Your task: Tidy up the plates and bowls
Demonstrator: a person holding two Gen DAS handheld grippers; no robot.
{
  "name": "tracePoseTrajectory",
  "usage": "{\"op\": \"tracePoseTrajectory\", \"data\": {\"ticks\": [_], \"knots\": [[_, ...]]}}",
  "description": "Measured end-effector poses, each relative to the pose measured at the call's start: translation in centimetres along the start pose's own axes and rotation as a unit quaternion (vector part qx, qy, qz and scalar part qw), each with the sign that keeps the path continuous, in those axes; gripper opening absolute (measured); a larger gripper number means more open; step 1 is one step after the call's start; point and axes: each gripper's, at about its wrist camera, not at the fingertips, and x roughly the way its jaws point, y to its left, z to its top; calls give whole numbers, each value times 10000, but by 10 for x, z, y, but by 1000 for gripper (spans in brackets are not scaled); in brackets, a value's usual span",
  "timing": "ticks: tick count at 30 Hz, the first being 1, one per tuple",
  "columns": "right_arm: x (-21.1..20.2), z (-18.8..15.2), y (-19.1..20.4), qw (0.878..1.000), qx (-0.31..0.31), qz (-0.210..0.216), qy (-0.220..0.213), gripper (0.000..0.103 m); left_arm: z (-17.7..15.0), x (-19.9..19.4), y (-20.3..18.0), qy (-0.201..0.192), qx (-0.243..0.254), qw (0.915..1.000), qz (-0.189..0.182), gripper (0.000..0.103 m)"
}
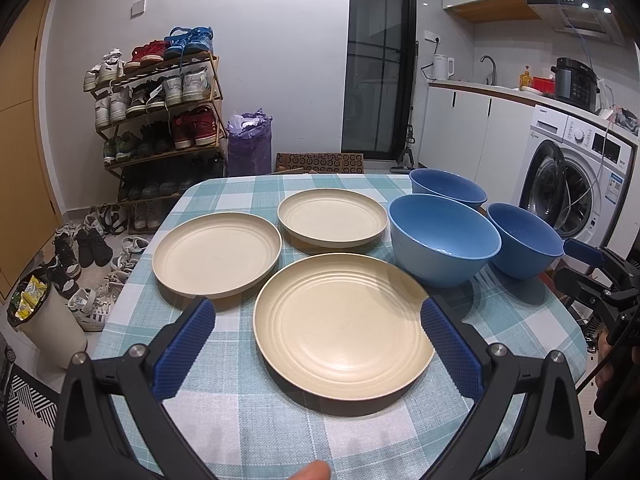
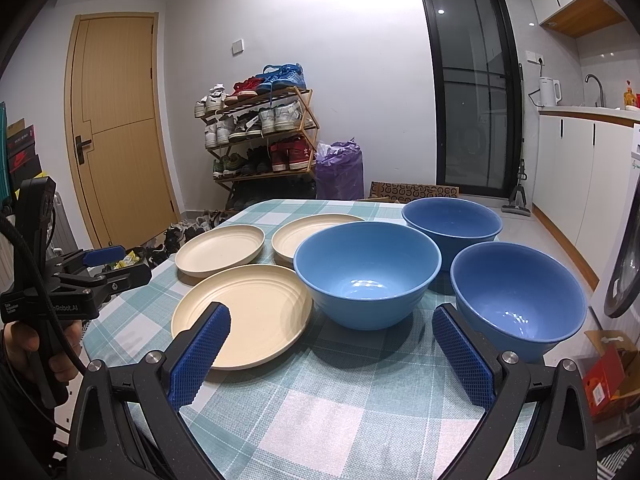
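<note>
- The table (image 1: 224, 432), covered in a teal-and-white checked cloth, is carrying three cream plates and three blue bowls, none of them stacked.
- The nearest plate (image 1: 344, 336) is lying flat between the spread tips of the left gripper (image 1: 318, 322) in the left wrist view; the claw is hovering over the plate's near half with its blue pads well apart, gripping nothing.
- The left plate (image 1: 217, 253) is sitting just beyond the left gripper's left pad, close beside the nearest plate but not overlapping it.
- The far plate (image 1: 333, 217) is resting behind the other two, with the light blue bowl (image 1: 444, 238) just to its right.
- The light blue bowl (image 2: 367, 272) is standing upright ahead of the right gripper (image 2: 332, 322), centred beyond the gap between its pads and clear of both.
- The right bowl (image 2: 518, 294), a darker blue, is sitting just past the right gripper's right pad, near the table edge; whether they are touching I cannot tell.
- The far bowl (image 2: 452, 222) is standing behind those two.
- The right gripper is gaping wide and empty.
- A hand (image 2: 28, 340) is gripping the left gripper's handle at the left edge of the right wrist view.
</note>
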Motion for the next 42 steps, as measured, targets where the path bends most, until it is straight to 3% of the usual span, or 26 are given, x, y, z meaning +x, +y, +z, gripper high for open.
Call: {"op": "tracePoseTrajectory", "data": {"ticks": [42], "knots": [[-1, 1, -1, 10000, -14, -3, -2, 103, 0, 2, 2, 6, 13, 10000, 3, 103]]}}
